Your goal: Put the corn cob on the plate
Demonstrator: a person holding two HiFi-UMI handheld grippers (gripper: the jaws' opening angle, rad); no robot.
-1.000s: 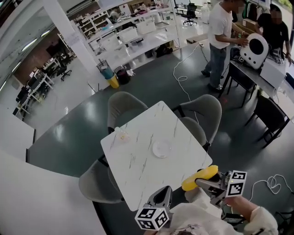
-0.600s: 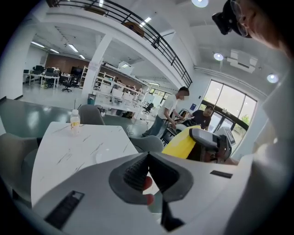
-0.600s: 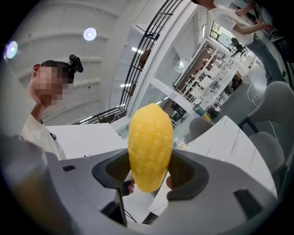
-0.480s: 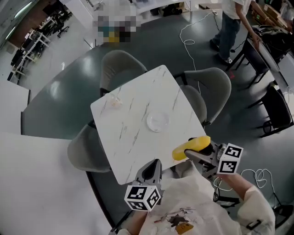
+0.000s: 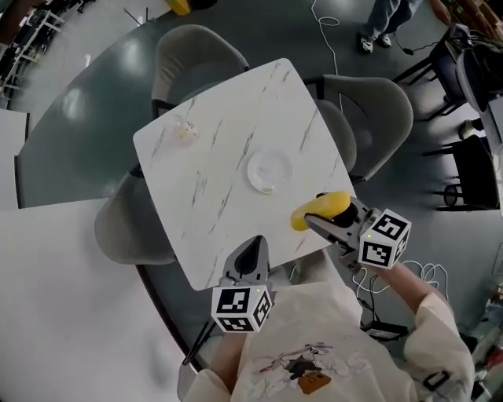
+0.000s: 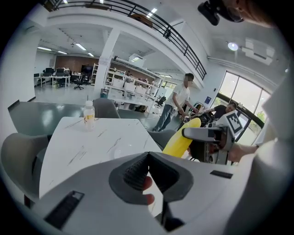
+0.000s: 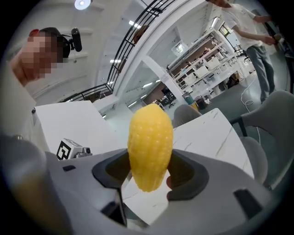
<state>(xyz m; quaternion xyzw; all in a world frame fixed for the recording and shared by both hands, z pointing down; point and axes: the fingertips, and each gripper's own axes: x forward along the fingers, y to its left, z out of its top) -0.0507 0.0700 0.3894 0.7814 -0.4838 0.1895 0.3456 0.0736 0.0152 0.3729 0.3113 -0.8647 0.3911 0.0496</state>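
A yellow corn cob (image 5: 321, 210) is clamped in my right gripper (image 5: 324, 221), which hovers at the near right edge of the white marble table (image 5: 212, 196). In the right gripper view the cob (image 7: 149, 146) stands upright between the jaws, and the gripper (image 7: 149, 176) is shut on its lower end. A small clear plate (image 5: 269, 170) lies near the table's middle, a little beyond and left of the cob. My left gripper (image 5: 250, 253) sits at the table's near edge, shut with nothing in it (image 6: 148, 156). From there the cob (image 6: 181, 137) shows to the right.
A small bottle (image 5: 185, 130) stands at the table's far left corner, also seen as the bottle (image 6: 89, 115). Grey chairs (image 5: 196, 51) (image 5: 377, 118) (image 5: 118, 228) surround the table. A person's legs (image 5: 385, 20) and black chairs (image 5: 471, 169) are at the far right.
The head view has tipped further down, so the table sits higher in the picture. My right gripper with the cob has come slightly closer to the table edge. The left gripper stays shut.
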